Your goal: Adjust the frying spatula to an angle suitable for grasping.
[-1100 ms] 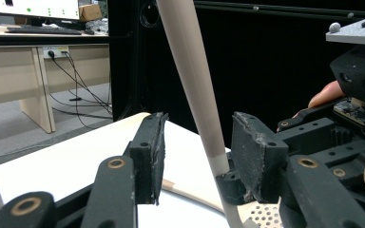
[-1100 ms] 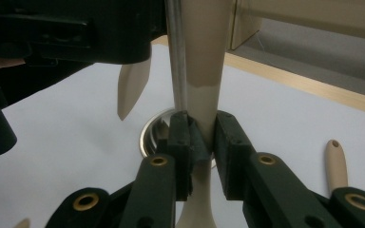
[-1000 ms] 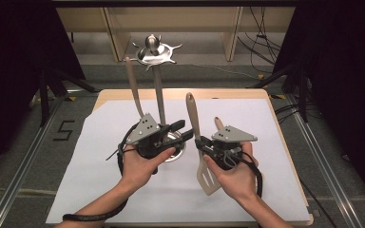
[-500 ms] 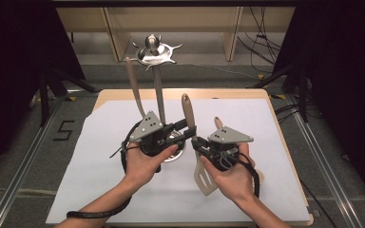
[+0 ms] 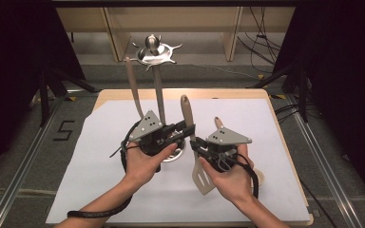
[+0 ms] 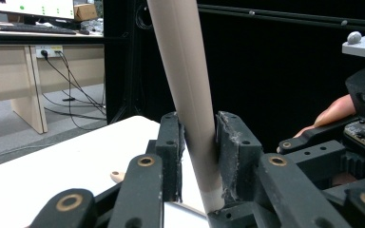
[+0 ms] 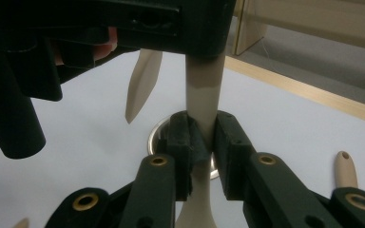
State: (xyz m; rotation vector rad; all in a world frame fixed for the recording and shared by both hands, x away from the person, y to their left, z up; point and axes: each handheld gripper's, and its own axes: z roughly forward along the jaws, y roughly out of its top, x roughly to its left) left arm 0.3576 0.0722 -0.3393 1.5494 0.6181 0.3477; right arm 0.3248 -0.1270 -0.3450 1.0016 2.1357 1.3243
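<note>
A beige slotted spatula (image 5: 187, 111) stands nearly upright over the white table sheet (image 5: 90, 161), blade down. My right gripper (image 5: 196, 142) is shut on its neck (image 7: 203, 99), pads (image 7: 183, 137) pressing both sides. My left gripper (image 5: 188, 129) reaches in from the left, higher on the handle. Its jaws have just been closing, and in the left gripper view the pads (image 6: 233, 142) touch the handle (image 6: 185, 71) on both sides. Both grippers sit beside a metal utensil stand (image 5: 159, 95), whose round base (image 5: 177, 153) lies under them.
Another beige utensil (image 5: 133, 90) hangs from the stand's hooked crown (image 5: 153, 50); its tip (image 7: 142, 80) dangles near the base (image 7: 159, 133). A third beige utensil (image 5: 217, 122) lies on the sheet behind my right gripper. Black curtains flank the table.
The spatula has swung left and more upright with my right gripper. My left gripper's jaws have closed around its handle. Both hands have stayed in place.
</note>
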